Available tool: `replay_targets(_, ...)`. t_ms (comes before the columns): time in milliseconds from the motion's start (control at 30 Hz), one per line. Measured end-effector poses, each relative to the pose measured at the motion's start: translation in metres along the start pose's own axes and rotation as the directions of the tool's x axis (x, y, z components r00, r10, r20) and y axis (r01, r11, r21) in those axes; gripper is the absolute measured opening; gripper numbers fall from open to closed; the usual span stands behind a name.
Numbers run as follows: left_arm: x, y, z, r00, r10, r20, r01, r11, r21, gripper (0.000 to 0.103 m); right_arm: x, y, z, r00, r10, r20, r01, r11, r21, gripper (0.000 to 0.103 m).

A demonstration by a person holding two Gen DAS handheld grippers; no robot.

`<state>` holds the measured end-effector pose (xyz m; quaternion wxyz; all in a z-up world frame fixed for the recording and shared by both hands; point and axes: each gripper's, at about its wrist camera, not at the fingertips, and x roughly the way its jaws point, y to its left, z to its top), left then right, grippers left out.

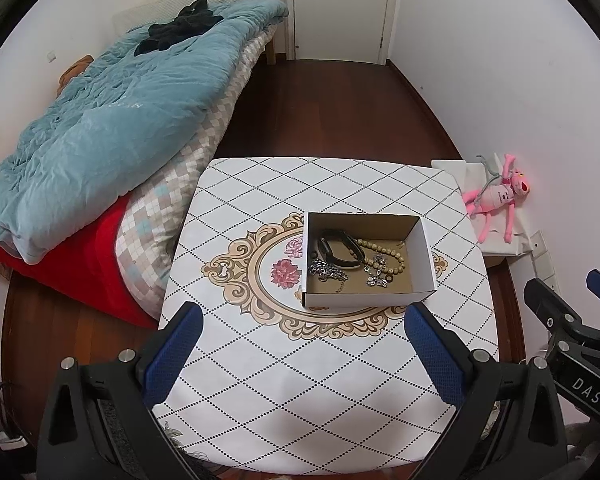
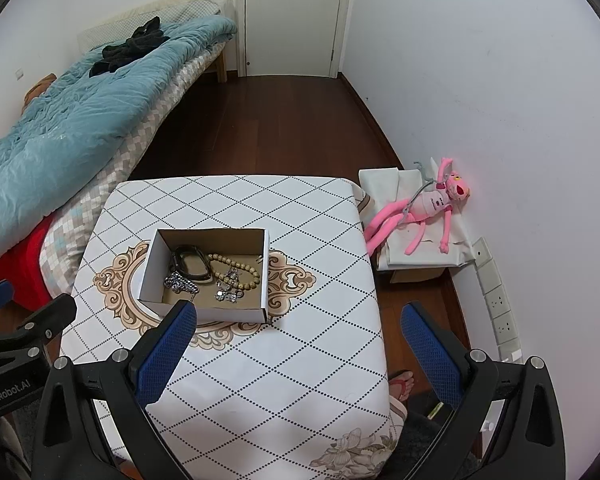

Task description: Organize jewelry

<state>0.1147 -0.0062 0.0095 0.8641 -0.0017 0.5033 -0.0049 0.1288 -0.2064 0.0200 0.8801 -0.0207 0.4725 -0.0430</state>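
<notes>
Two grippers hover over the worktop (image 1: 300, 380), both with fingers spread wide and grasping nothing: the left gripper (image 1: 302, 354) and the right gripper (image 2: 298, 354). A cardboard box (image 1: 422, 258) sits mid-worktop, at twelve o'clock from the left gripper and eleven o'clock from the right. Inside lie a black band (image 1: 332, 246), a bead bracelet (image 1: 384, 258) and a silver chain (image 1: 326, 270). A pink plush toy (image 2: 424, 206) lies at two o'clock, off the worktop.
</notes>
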Motion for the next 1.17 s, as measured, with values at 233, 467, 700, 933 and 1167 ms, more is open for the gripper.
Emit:
replay_targets(233,-0.0003,0.0006,-0.0002,1.0,0.002,0.001,-0.002,1.0,0.001,0.103,-0.0005,0.001,-0.0001,1.0,0.003,0.0,-0.003,1.0,-0.003,0.103)
replay_targets(467,-0.001,0.0002,0.0,1.0,-0.001,0.002,0.001,1.0,0.001,0.103,-0.002,0.0004,-0.0003,1.0,0.007,0.003,-0.007,1.0,-0.002,0.103)
replay_targets(700,-0.0016,0.0001,0.0005,1.0,-0.001,0.001,0.001,1.0,0.001,0.103,-0.0035,0.0005,0.0005,1.0,0.01,0.005,-0.01,1.0,-0.004,0.103)
replay_targets(933,-0.0015,-0.0002,0.001,1.0,-0.004,-0.002,0.004,1.0,0.001,0.103,-0.0047,-0.003,0.0019,1.0,0.016,0.006,-0.016,1.0,-0.003,0.103)
replay_targets(1167,-0.0051,0.0005,0.0006,1.0,-0.011,0.019,0.011,1.0,0.001,0.103,-0.0048,-0.0032,0.0024,1.0,0.022,0.001,-0.022,1.0,-0.005,0.103)
